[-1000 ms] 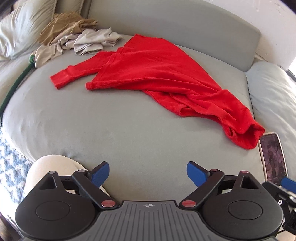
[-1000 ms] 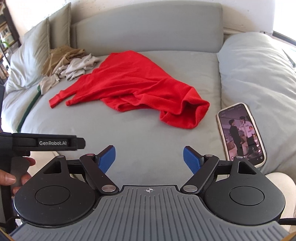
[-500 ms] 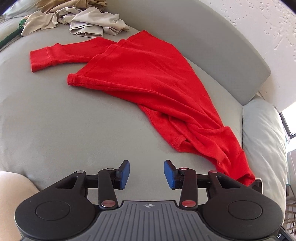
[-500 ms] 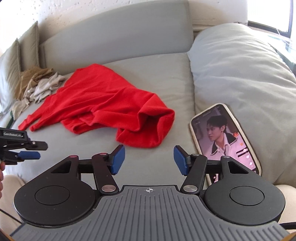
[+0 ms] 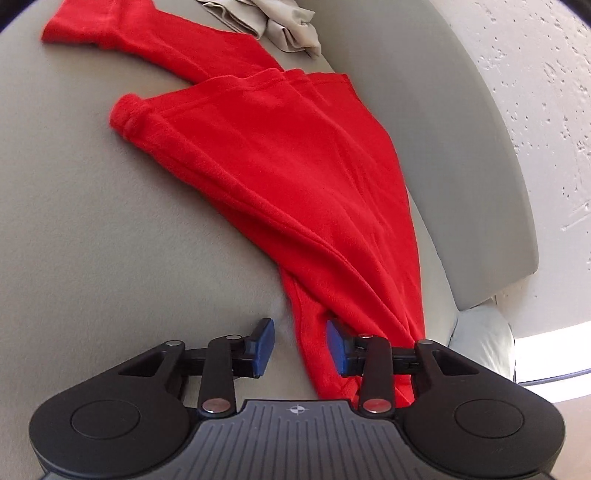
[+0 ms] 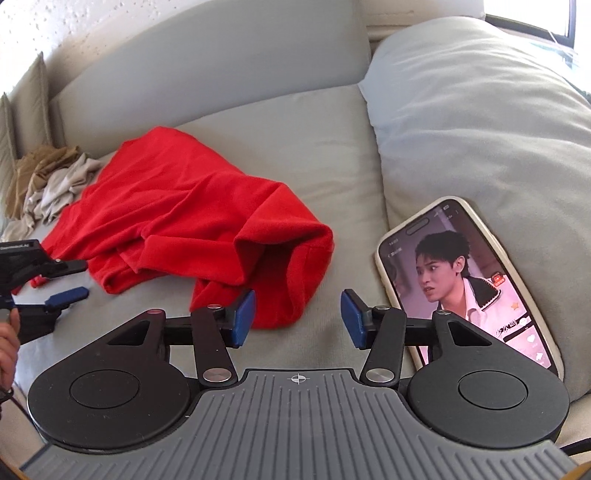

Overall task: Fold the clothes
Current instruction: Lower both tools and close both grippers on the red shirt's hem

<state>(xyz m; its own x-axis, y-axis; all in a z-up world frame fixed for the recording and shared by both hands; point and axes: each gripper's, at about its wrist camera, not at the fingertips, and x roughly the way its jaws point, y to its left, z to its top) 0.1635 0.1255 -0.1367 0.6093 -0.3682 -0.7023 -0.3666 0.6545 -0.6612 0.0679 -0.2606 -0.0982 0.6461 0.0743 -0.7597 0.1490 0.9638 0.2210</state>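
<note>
Red fabric dominates the left wrist view: the red garment (image 5: 280,177) lies crumpled across the grey sofa seat (image 5: 92,240), one sleeve reaching toward the beige clothes (image 5: 280,26) by the backrest. The left gripper (image 5: 301,347) hovers at the garment's near end, jaws partly open, a fold of cloth between the pads but not pinched. In the right wrist view, the right gripper (image 6: 298,319) has jaws closing, about half open, gripping nothing, with the garment's bunched edge just ahead of its left pad. A phone (image 6: 469,284) leans against the cushion (image 6: 480,122) beside it.
</note>
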